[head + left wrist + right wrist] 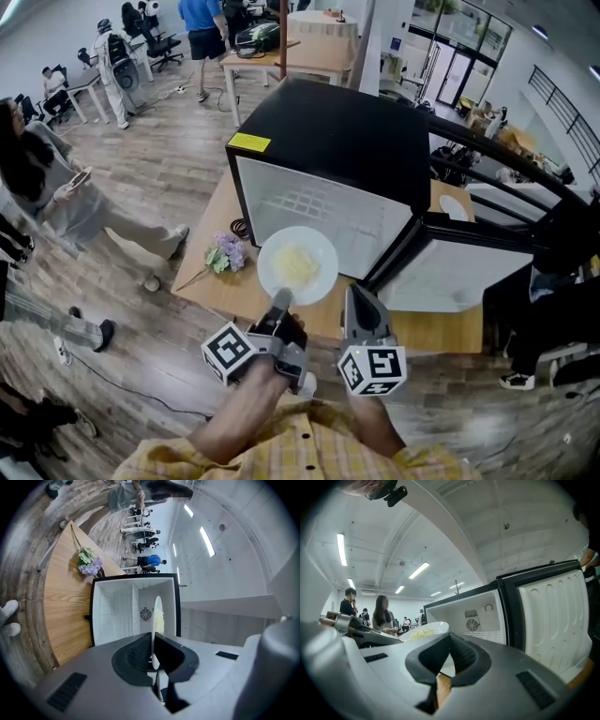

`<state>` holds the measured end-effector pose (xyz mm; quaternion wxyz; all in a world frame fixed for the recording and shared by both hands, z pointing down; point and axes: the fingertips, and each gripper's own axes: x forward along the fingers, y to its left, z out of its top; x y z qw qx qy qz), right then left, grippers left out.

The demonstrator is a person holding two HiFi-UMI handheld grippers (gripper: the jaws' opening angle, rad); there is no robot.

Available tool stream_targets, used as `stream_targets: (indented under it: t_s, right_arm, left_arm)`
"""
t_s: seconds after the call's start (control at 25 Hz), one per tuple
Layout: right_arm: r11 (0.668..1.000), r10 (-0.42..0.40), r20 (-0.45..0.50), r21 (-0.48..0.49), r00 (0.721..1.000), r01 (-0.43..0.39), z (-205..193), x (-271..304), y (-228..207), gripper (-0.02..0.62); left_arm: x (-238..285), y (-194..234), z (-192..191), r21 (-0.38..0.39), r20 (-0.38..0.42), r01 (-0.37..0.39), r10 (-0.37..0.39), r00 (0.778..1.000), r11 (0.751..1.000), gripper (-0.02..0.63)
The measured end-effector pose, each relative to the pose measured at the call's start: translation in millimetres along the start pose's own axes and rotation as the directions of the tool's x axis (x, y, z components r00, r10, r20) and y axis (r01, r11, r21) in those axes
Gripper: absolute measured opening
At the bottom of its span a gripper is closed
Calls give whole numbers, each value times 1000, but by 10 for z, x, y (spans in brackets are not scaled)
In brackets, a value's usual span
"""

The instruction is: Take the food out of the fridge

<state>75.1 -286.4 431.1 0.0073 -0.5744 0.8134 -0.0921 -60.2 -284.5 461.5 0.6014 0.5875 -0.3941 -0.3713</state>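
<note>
From my feed, biggest first: a light wood-grain table (220,272), flat top w/ a rounded corner. On it sits the fridge (347,141), a boxy matte-black cabinet w/ a yellow sticker on top. Its inside is smooth white plastic, w/ a round fan grille on the back wall. The fridge door (459,272) hangs wide open to the right, and its white liner is moulded in vertical ribs. Next, the plate (323,246): round, white, glossy, thin-rimmed, held in the air just in front of the open compartment, over the table. The L gripper (281,300) has its dark ribbed pads clamped tight on the plate's near rim, and its own view shows that rim edge-on between them. The R gripper (359,292), grey and smooth-shelled, sits just beside it w/ jaws drawn together, nothing in them. The food (295,267) is a pale yellow shredded heap mid-plate. Small purple flowers (225,253) lie on the table, left of the plate.
</note>
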Motion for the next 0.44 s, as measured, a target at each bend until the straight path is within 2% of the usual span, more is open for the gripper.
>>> stream_targets:
  t_s: [0.44]
  right_arm:
    - [1000,13,9,-9,1000,-13,-11,-47,68,7]
  left_arm:
    - [-63,35,22,-2,12,0,0,1000,1000,18]
